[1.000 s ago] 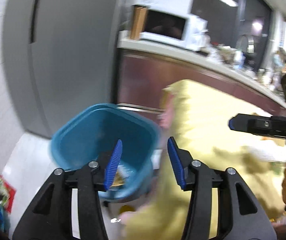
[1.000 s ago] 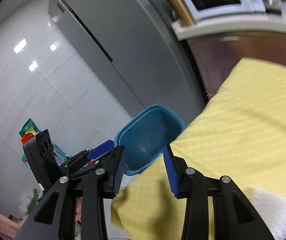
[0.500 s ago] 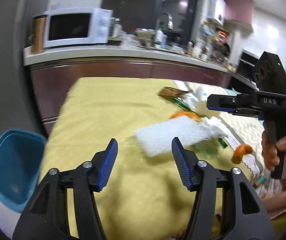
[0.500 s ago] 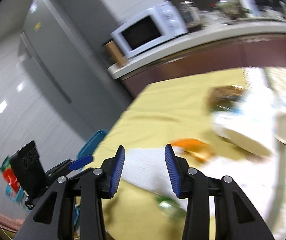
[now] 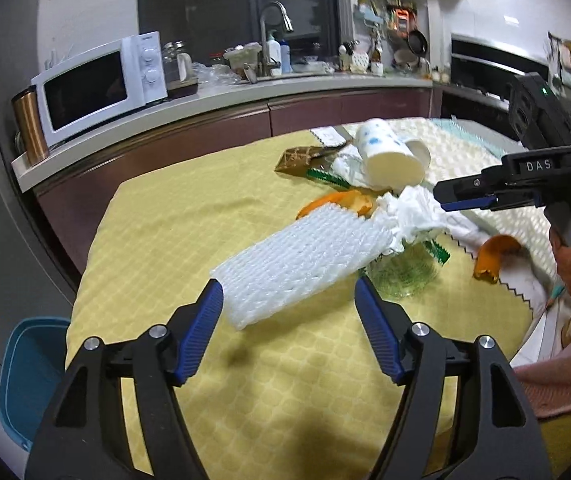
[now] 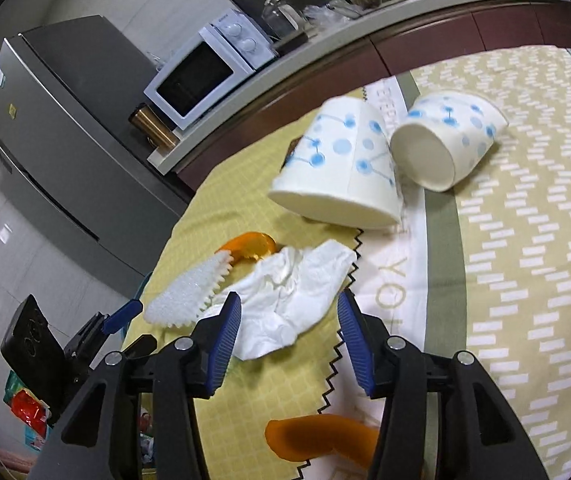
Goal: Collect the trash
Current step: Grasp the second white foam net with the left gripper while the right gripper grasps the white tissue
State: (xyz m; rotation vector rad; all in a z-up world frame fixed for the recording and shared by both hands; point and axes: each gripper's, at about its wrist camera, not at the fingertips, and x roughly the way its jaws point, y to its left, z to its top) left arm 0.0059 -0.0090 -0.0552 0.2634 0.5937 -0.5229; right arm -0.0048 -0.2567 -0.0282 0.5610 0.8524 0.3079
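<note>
A yellow quilted cloth (image 5: 189, 216) covers the desk, and the trash lies toward its far right part. The left gripper (image 5: 288, 300) has its fingers opening, with the near end of a white foam net sleeve (image 5: 297, 256), ribbed and tube-shaped, between them but not pressed. The right gripper (image 6: 289, 316) also has its fingers opening, a crumpled white tissue (image 6: 289, 292) just beyond them, unpinched. Two dotted paper cups (image 6: 341, 168) lie on their sides near the far edge, with curled orange peel (image 6: 251, 250) beside the tissue. Only the left wrist view shows a blue bin (image 5: 29, 376) beside the desk's left edge, a green crinkled wrapper (image 5: 405, 272) and a brown packet (image 5: 299, 157); only the right wrist view shows the grey fridge (image 6: 65, 140).
</note>
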